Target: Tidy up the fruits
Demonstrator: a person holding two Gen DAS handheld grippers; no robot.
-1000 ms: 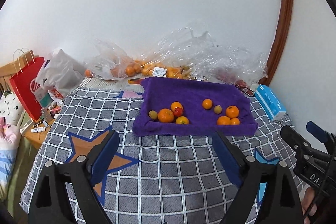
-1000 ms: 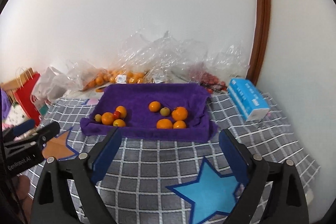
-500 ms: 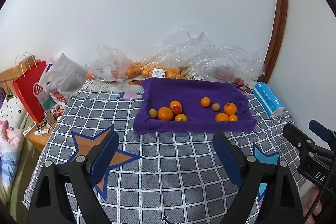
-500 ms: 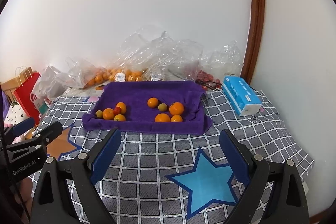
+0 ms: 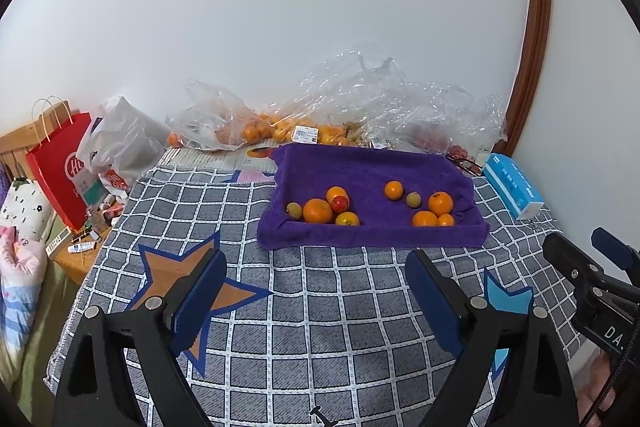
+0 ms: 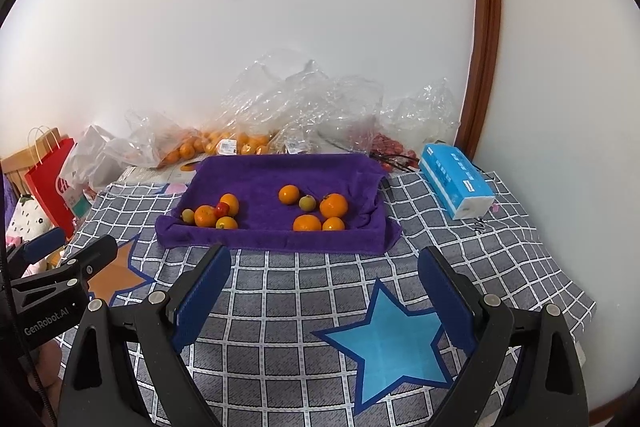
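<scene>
A purple towel-lined tray (image 5: 360, 167) (image 6: 280, 171) lies on the checked cloth near the wall. It holds two groups of fruit: on the left several oranges (image 5: 317, 211) with a red one (image 5: 340, 203) and a greenish one (image 5: 295, 209); on the right several oranges (image 5: 440, 203) (image 6: 333, 205) and a greenish one (image 6: 307, 203). My left gripper (image 5: 316, 297) is open and empty, well short of the tray. My right gripper (image 6: 325, 293) is open and empty, also short of it.
Clear plastic bags (image 5: 360, 99) with oranges (image 5: 252, 133) lie against the wall behind the tray. A blue tissue pack (image 6: 456, 187) lies at the right. A red paper bag (image 5: 60, 167) and clutter stand off the left edge. The checked cloth (image 5: 320, 307) has star patches.
Both grippers have drawn back and risen a little, so the tray looks smaller and farther. Both stay open. The fruit has not moved.
</scene>
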